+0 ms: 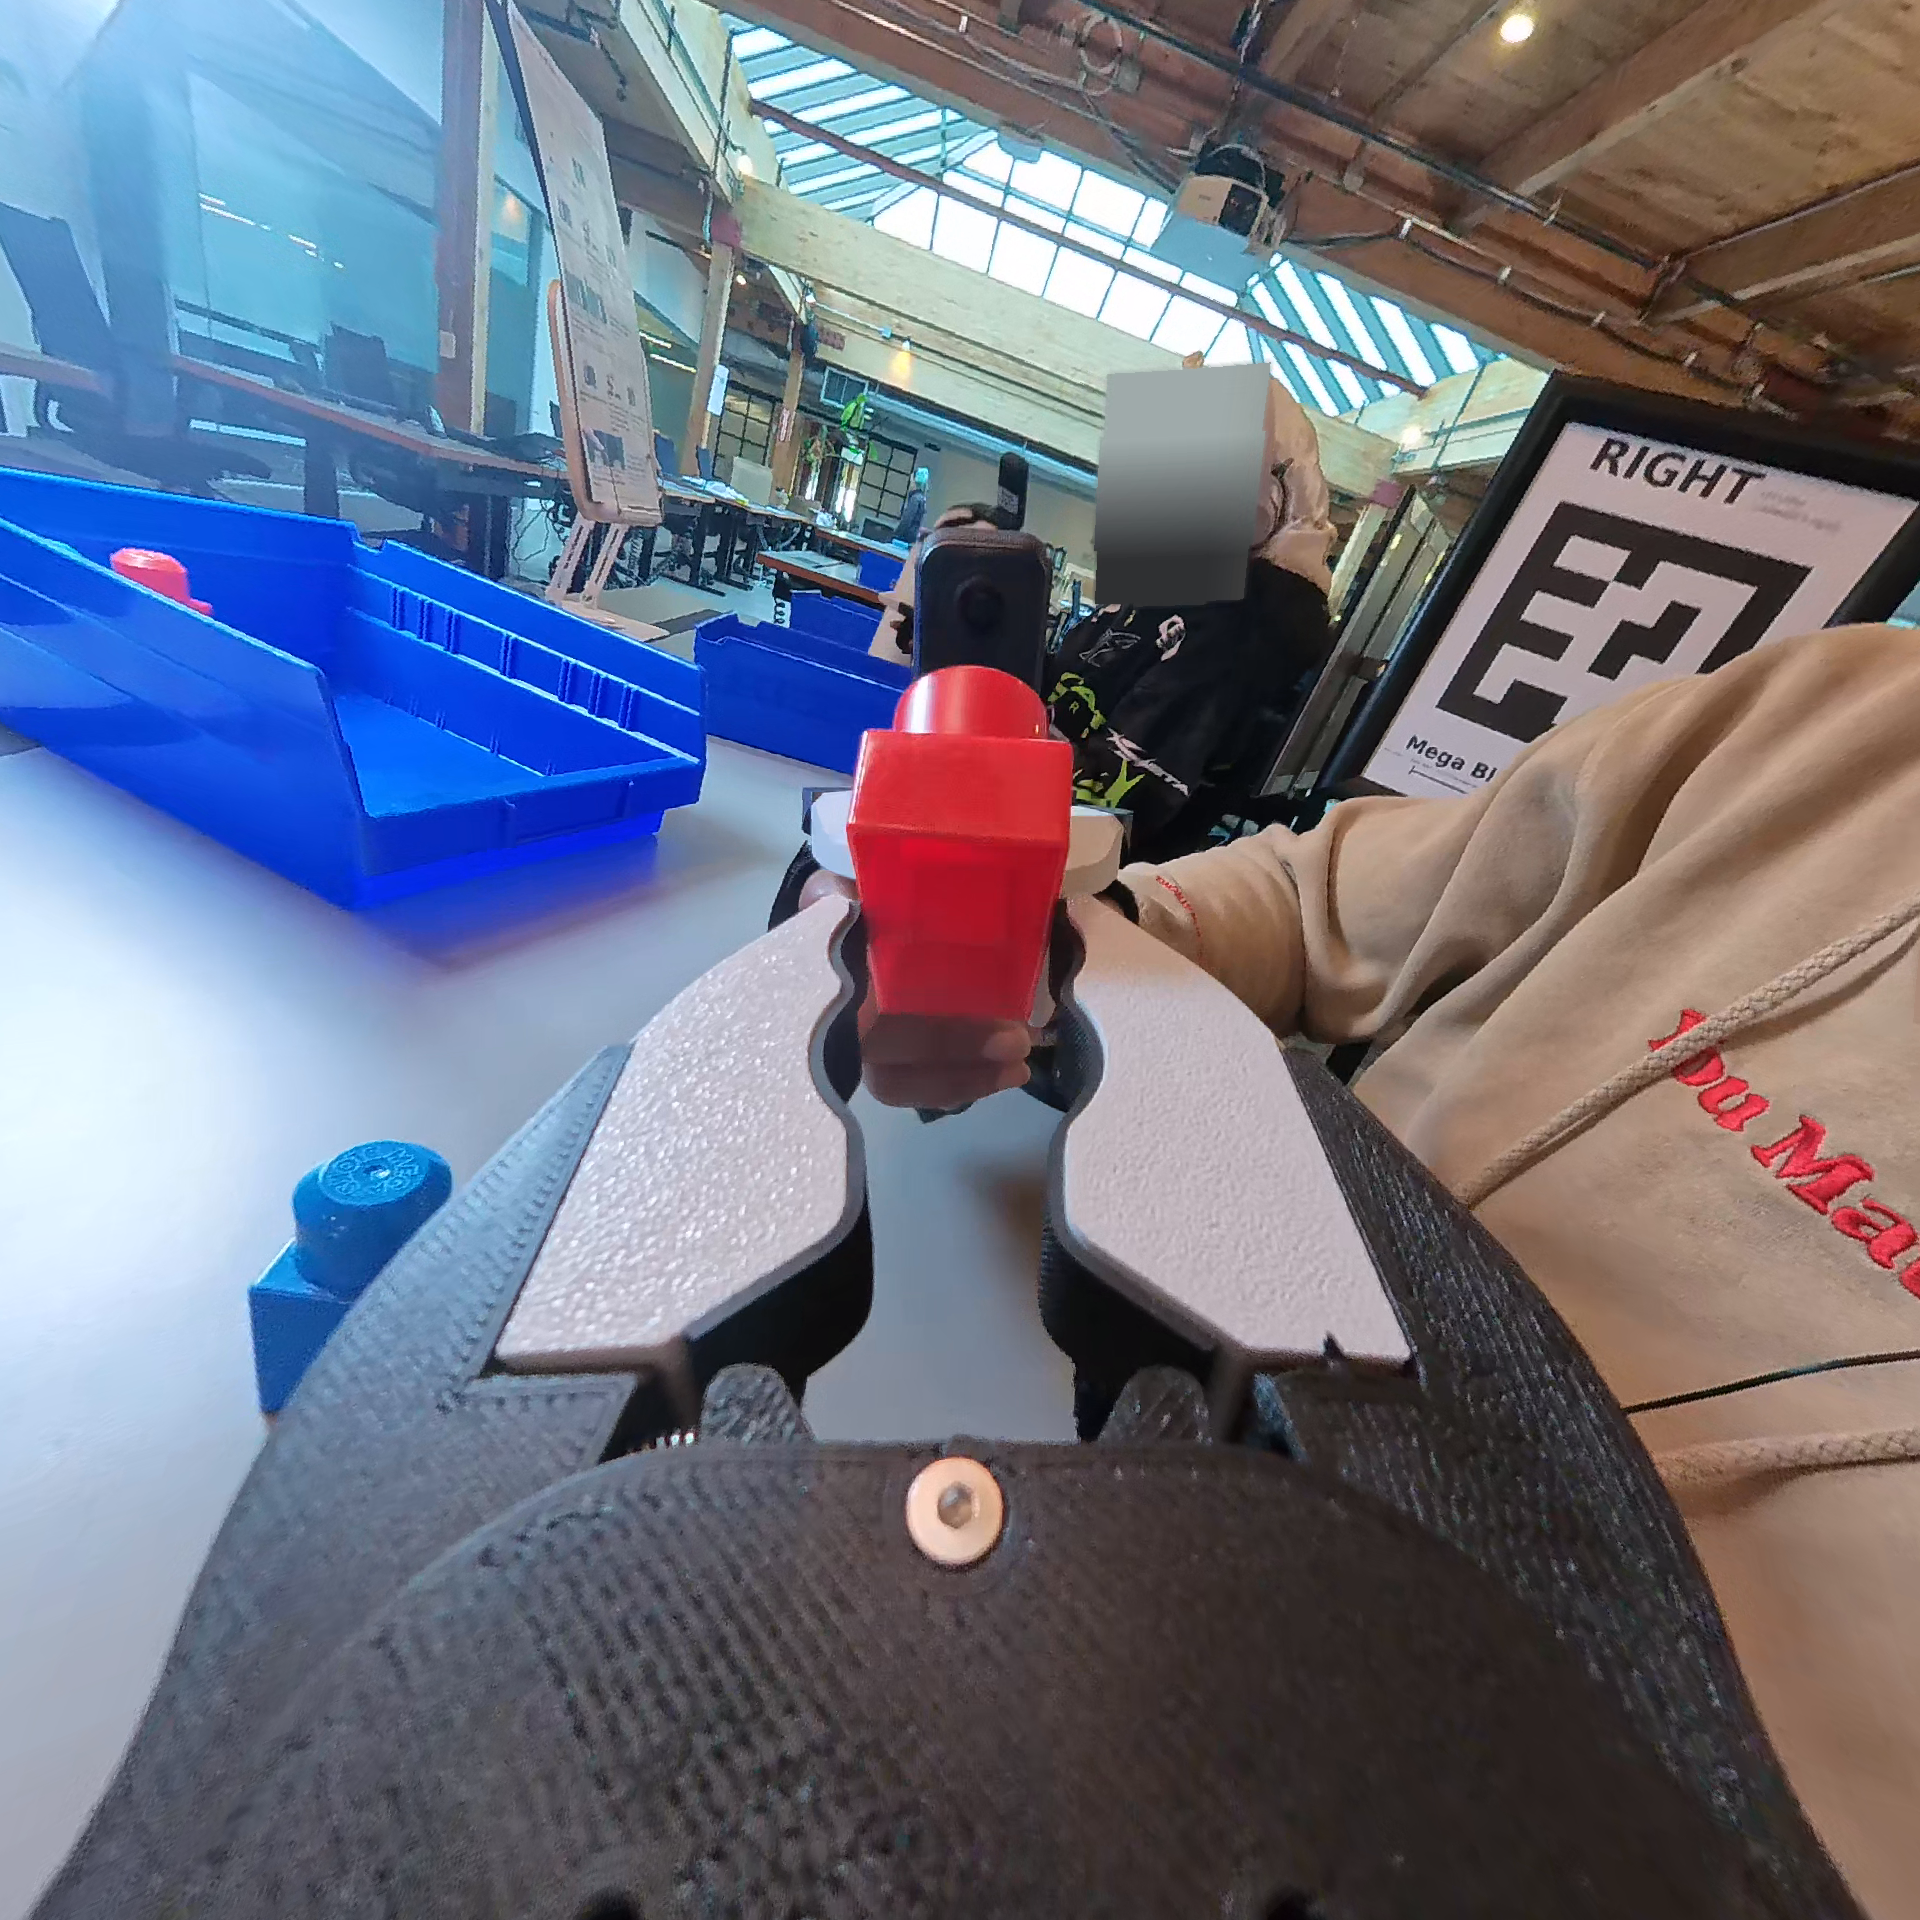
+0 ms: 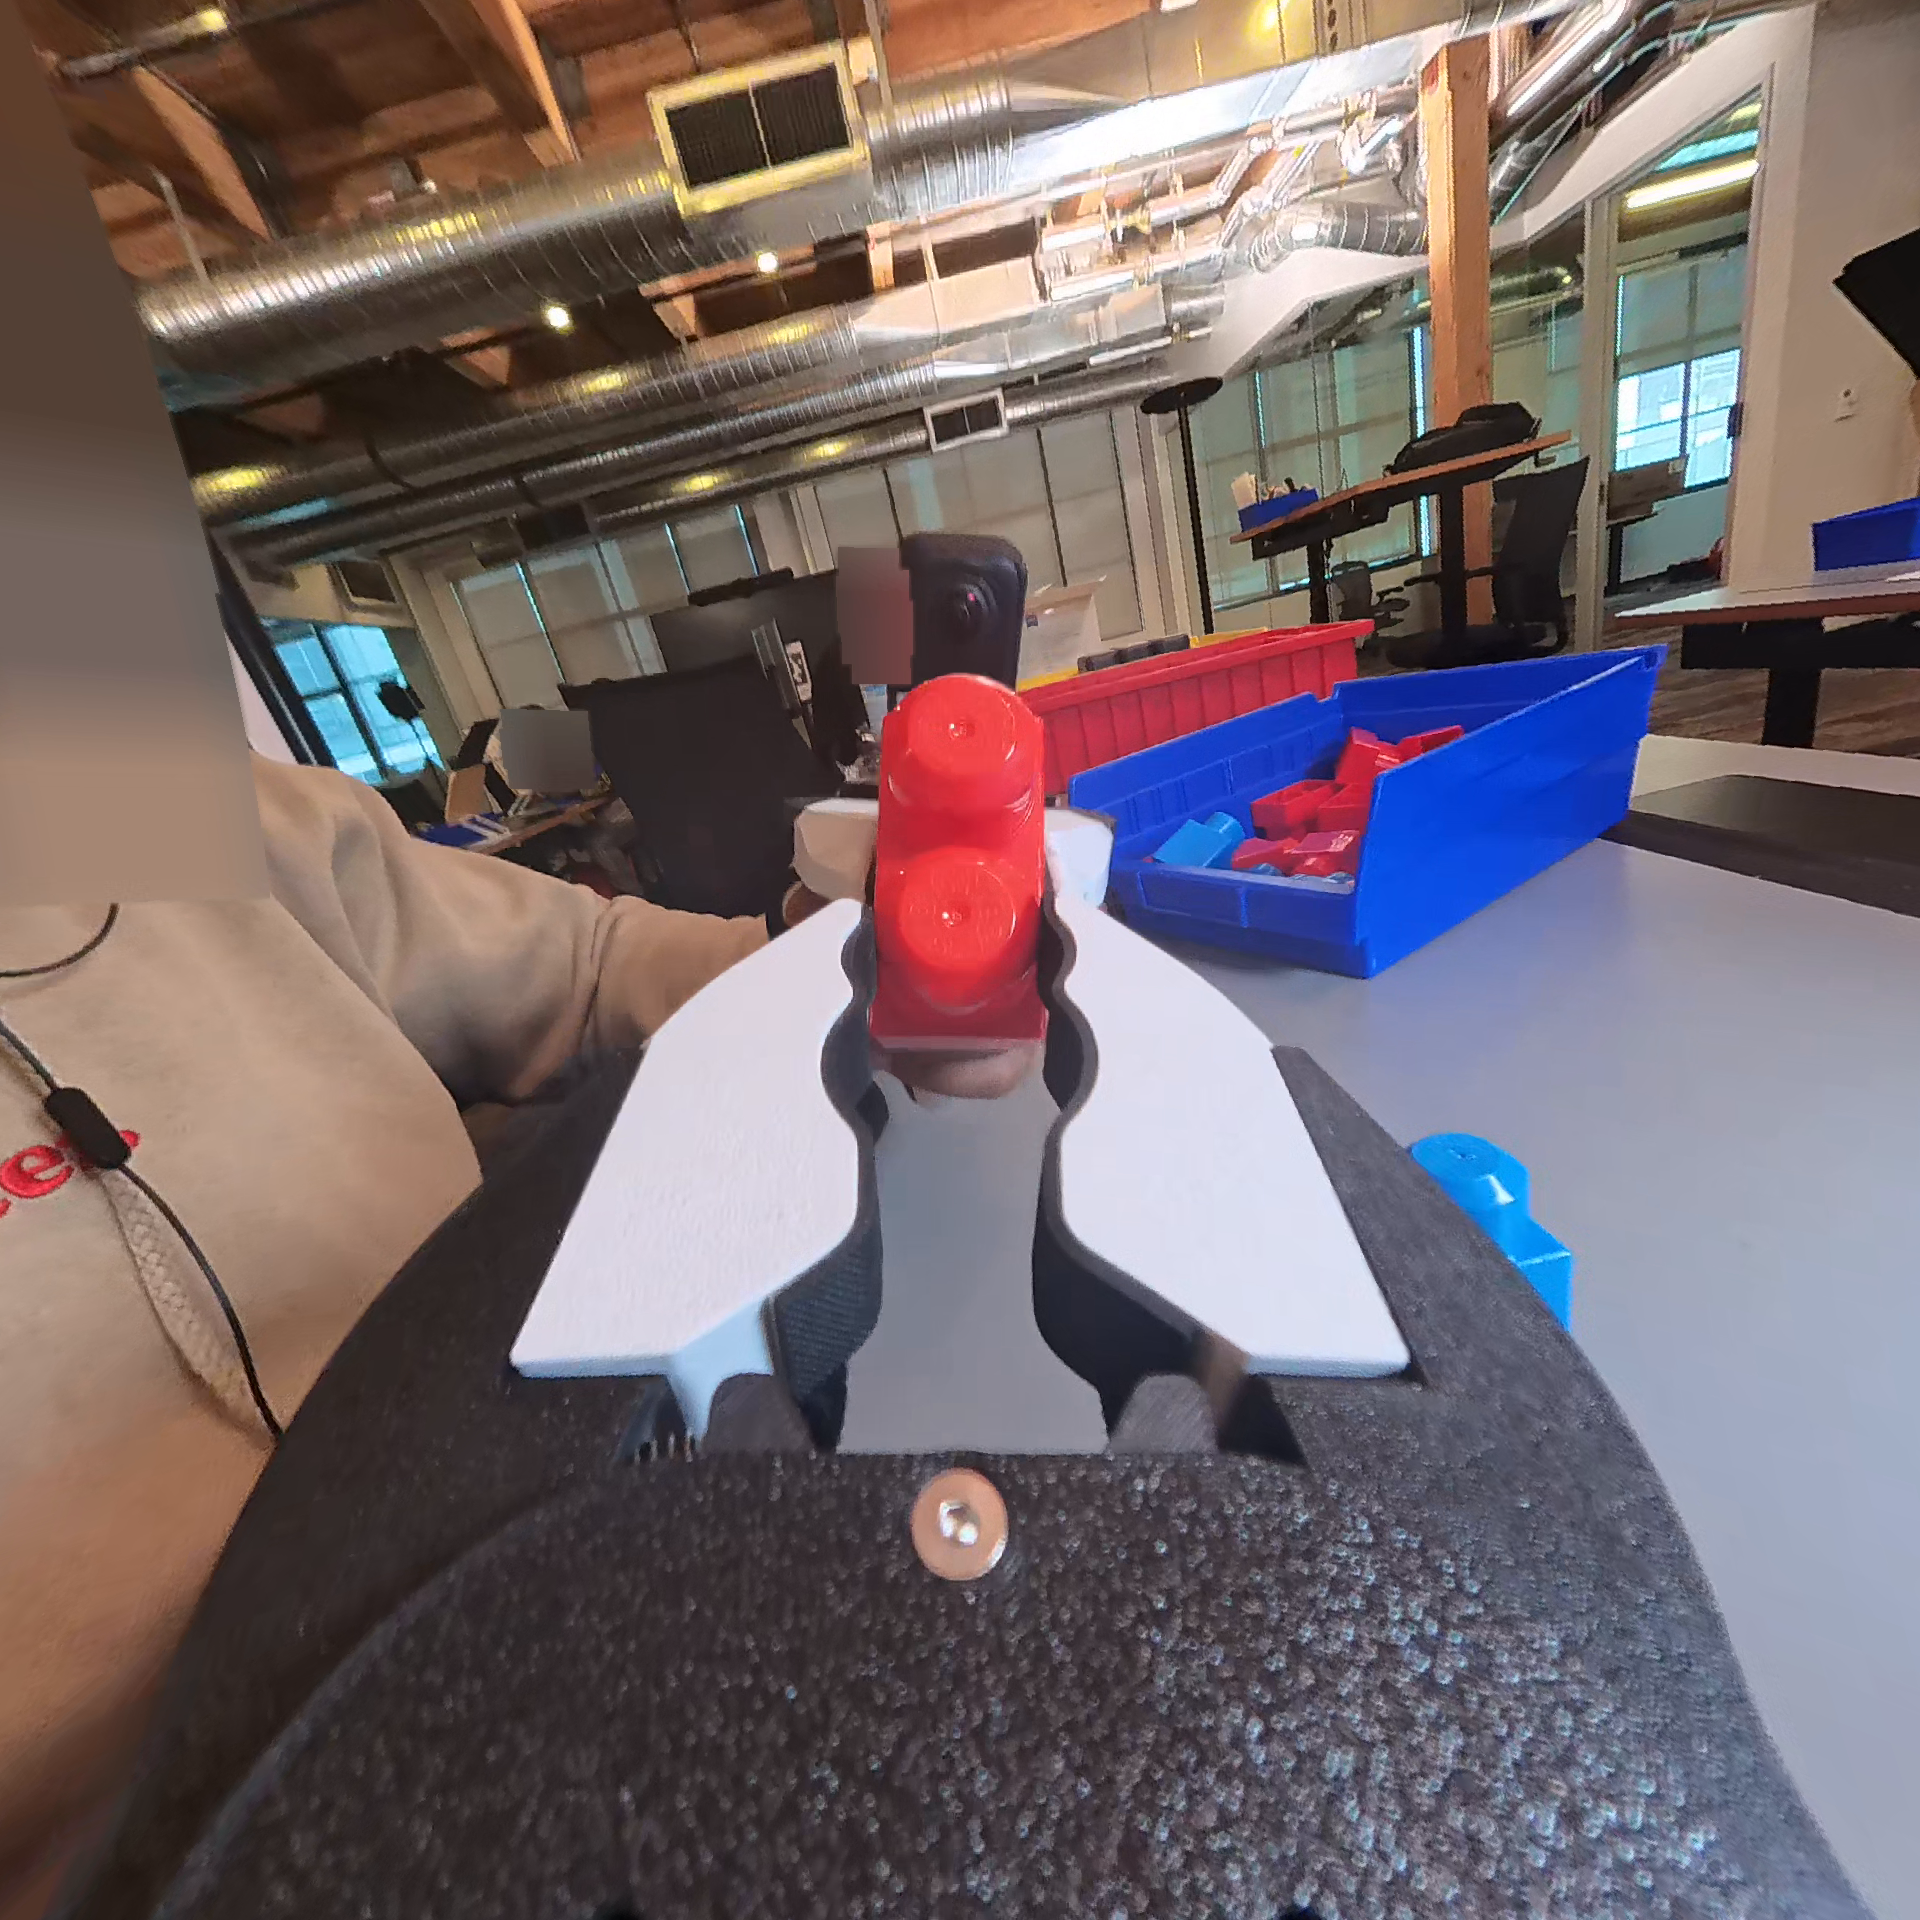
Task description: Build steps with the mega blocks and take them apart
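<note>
Left wrist view: the left tongs (image 1: pixel 956 971) pinch one end of a red block (image 1: pixel 958 873) held above the grey surface (image 1: pixel 208 987), a blue block (image 1: pixel 332 1262) lying below left. Right wrist view: the right tongs (image 2: pixel 956 982) are closed on the same red block (image 2: pixel 956 883), studs facing the camera, a blue bin (image 2: pixel 1455 831) of blocks beyond. Next, judging by this, one side should let go while the other keeps the block level.

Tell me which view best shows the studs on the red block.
The right wrist view: both round stud tops of the red block face the camera, between the fingers. The left wrist view shows the red block from one end: one stud only, seen side-on.
</note>
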Demonstrator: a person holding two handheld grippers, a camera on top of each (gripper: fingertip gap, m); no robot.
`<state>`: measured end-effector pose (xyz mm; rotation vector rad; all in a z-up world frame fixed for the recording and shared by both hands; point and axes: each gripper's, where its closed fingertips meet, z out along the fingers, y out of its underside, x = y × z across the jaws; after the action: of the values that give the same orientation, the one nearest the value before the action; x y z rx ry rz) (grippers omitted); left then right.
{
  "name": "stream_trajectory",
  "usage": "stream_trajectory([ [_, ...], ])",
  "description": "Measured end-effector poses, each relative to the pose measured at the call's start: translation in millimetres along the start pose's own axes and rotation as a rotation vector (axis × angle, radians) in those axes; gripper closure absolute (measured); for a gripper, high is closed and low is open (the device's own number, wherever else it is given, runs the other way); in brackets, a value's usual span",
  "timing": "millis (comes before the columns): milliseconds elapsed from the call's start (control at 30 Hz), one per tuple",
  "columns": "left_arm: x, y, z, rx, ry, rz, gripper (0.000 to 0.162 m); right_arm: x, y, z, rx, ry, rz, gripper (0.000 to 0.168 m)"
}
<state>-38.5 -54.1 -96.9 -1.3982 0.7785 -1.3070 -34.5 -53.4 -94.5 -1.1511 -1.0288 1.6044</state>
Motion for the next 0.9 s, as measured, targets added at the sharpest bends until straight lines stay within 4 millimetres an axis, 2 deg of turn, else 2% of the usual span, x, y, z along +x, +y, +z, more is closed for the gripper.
stream_trajectory([
  [100,-2.2,2.0,-3.7,-0.042,-0.015,0.032,0.129,1.8,13.4,0.9,-0.109,0.01,-0.045,0.138],
  [167,-4.5,-2.7,-9.3,-0.052,-0.029,0.075,0.128,8.0,36.2,-0.5,-0.291,0.031,-0.086,0.135],
  [233,-11.5,-13.7,-20.2,-0.052,-0.075,0.136,0.129,22.5,55.0,-5.9,-0.464,0.081,-0.128,0.123],
  [400,-39.1,-23.4,-49.2,-0.092,-0.21,0.234,0.129,67.7,64.8,-13.7,-0.771,0.197,-0.293,0.114],
  [467,-51.7,-19.7,-56.4,-0.115,-0.253,0.239,0.129,84.8,68.5,-11.7,-0.922,0.212,-0.377,0.109],
  [667,-96.8,-2.4,-79.3,-0.155,-0.393,0.201,0.129,121.0,99.2,-8.3,-1.43,0.129,-0.49,0.099],
  [700,-102.2,-0.4,-82.5,-0.158,-0.407,0.192,0.129,124.3,104.9,-6.6,-1.471,0.111,-0.486,0.104],
  [733,-106.1,1.1,-84.9,-0.158,-0.417,0.184,0.129,127.2,110.3,-5.0,-1.499,0.092,-0.485,0.125],
  [767,-108.2,2.2,-86.3,-0.156,-0.42,0.176,0.129,128.6,113.7,-3.6,-1.507,0.072,-0.485,0.131],
  [833,-108.7,2.2,-86.7,-0.15,-0.418,0.173,0.129,124.5,110.5,0.6,-1.458,0.046,-0.456,0.131],
  [900,-104.0,-0.4,-84.2,-0.136,-0.399,0.178,0.129,113.6,93.8,10.4,-1.301,0.034,-0.423,0.131],
])
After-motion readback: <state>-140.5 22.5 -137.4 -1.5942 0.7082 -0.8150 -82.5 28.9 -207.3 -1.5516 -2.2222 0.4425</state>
